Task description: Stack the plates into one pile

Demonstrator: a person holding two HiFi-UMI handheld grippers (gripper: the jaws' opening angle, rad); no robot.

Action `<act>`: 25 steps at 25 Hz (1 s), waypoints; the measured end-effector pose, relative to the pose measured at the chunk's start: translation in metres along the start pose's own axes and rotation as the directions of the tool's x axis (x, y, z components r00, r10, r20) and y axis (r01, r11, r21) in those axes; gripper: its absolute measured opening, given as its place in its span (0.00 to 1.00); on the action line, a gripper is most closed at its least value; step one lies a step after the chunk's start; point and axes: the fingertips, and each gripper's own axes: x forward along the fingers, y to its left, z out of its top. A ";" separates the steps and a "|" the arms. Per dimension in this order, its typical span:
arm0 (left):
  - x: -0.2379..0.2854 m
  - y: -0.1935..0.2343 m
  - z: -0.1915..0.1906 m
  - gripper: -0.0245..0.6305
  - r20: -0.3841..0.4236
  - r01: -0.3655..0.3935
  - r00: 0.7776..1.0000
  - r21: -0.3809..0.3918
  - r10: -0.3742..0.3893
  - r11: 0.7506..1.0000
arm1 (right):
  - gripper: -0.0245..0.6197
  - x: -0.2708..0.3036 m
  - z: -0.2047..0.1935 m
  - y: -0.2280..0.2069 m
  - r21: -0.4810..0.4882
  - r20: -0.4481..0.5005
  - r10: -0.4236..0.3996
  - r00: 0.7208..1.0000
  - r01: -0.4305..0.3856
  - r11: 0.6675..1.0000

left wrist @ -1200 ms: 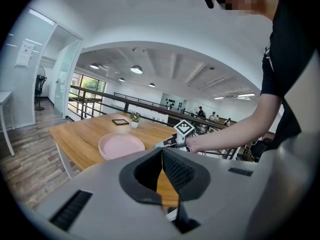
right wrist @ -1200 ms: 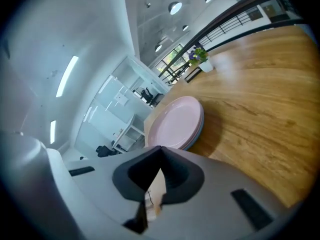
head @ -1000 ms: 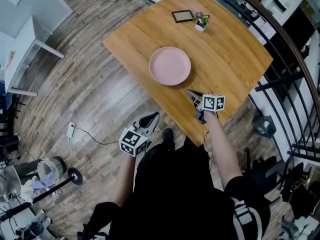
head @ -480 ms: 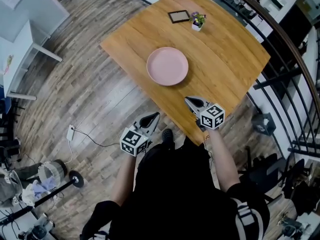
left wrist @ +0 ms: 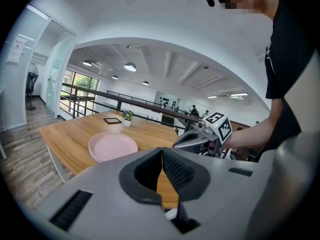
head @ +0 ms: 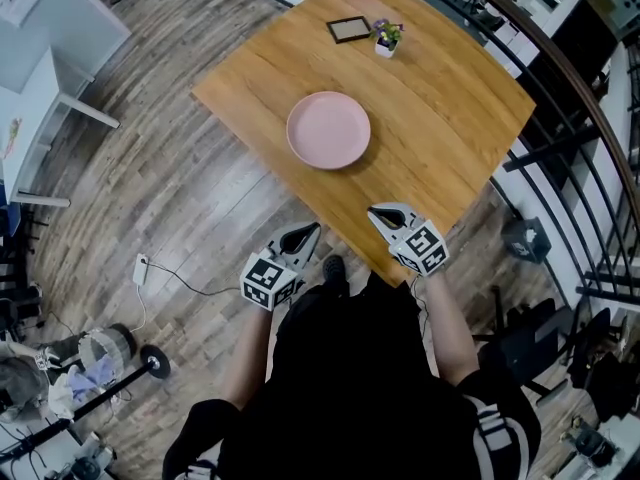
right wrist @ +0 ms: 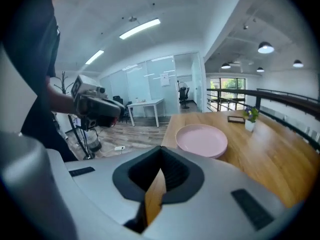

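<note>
The left gripper [head: 308, 233] is held off the near edge of the light wooden table [head: 440, 118], over the plank floor. Its jaws are pressed together with nothing between them. The right gripper [head: 378, 213] sits just beside it, above the table's near corner, and its jaws are likewise closed and empty.

The pile of round pink plates [head: 328, 130] rests on the table ahead of both grippers and well apart from them — ahead and to the left as the left gripper looks, ahead and slightly right for the right one. Layered rims suggest several plates, though their number cannot be made out.

Beyond the pile, farther from the grippers, stand a small white-potted flowering plant [head: 385, 38] and a dark rectangular picture frame [head: 349, 30] — side by side.
</note>
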 end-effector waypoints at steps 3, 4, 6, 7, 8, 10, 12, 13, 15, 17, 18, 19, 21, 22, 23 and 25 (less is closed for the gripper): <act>0.002 0.000 0.002 0.07 0.007 0.005 1.000 0.011 -0.005 1.000 | 0.05 -0.002 -0.008 0.008 -0.034 -0.028 0.006 1.000 -0.007 0.999; 0.002 0.000 0.002 0.07 0.010 0.005 1.000 0.019 -0.005 1.000 | 0.05 -0.003 -0.009 0.009 -0.032 -0.028 0.005 1.000 -0.006 0.999; 0.001 0.001 0.003 0.07 0.014 0.004 1.000 0.029 -0.005 1.000 | 0.05 -0.005 -0.010 0.010 -0.024 -0.023 0.004 1.000 -0.005 1.000; 0.001 0.000 0.003 0.07 0.015 0.005 1.000 0.030 -0.005 1.000 | 0.05 -0.005 -0.010 0.011 -0.021 -0.020 0.003 1.000 -0.004 1.000; 0.001 0.000 0.003 0.07 0.016 0.005 1.000 0.030 -0.005 1.000 | 0.05 -0.006 -0.011 0.011 -0.020 -0.018 0.003 1.000 -0.003 1.000; 0.001 0.000 0.003 0.07 0.016 0.006 1.000 0.030 -0.007 1.000 | 0.05 -0.006 -0.011 0.011 -0.020 -0.016 0.002 1.000 -0.003 1.000; 0.001 -0.001 0.003 0.07 0.014 0.008 1.000 0.032 -0.009 0.999 | 0.05 -0.006 -0.011 0.011 -0.021 -0.014 0.002 1.000 -0.002 1.000; 0.001 -0.002 0.003 0.07 0.013 0.009 1.000 0.033 -0.010 0.999 | 0.05 -0.006 -0.010 0.012 -0.021 -0.012 0.001 1.000 -0.002 1.000; 0.001 -0.004 0.002 0.07 0.012 0.010 1.000 0.036 -0.011 0.999 | 0.05 -0.008 -0.010 0.012 -0.020 -0.008 -0.001 1.000 0.001 1.000; 0.000 -0.007 0.003 0.07 0.009 0.011 1.000 0.034 -0.012 0.999 | 0.05 -0.009 -0.011 0.012 -0.019 -0.006 -0.006 1.000 0.006 1.000; -0.001 -0.007 0.003 0.07 0.007 0.012 1.000 0.033 -0.012 0.999 | 0.05 -0.009 -0.013 0.012 -0.017 -0.007 -0.010 1.000 0.010 1.000; -0.002 -0.007 0.002 0.07 0.008 0.012 1.000 0.036 -0.012 0.999 | 0.05 -0.010 -0.014 0.010 -0.016 -0.008 -0.014 1.000 0.014 1.000; -0.003 -0.008 0.002 0.07 0.008 0.012 1.000 0.036 -0.012 0.999 | 0.05 -0.011 -0.015 0.007 -0.016 -0.009 -0.024 1.000 0.024 1.000; -0.003 -0.009 0.001 0.07 0.006 0.012 1.000 0.033 -0.012 0.999 | 0.05 -0.013 -0.015 0.006 -0.015 -0.008 -0.029 1.000 0.029 0.999; -0.004 -0.009 0.001 0.07 0.004 0.012 1.000 0.034 -0.012 0.999 | 0.05 -0.014 -0.015 0.005 -0.014 -0.005 -0.034 0.999 0.034 0.999; -0.006 -0.010 0.000 0.07 0.006 0.011 1.000 0.043 -0.012 0.999 | 0.05 -0.016 -0.014 0.005 -0.010 0.002 -0.043 0.999 0.044 0.999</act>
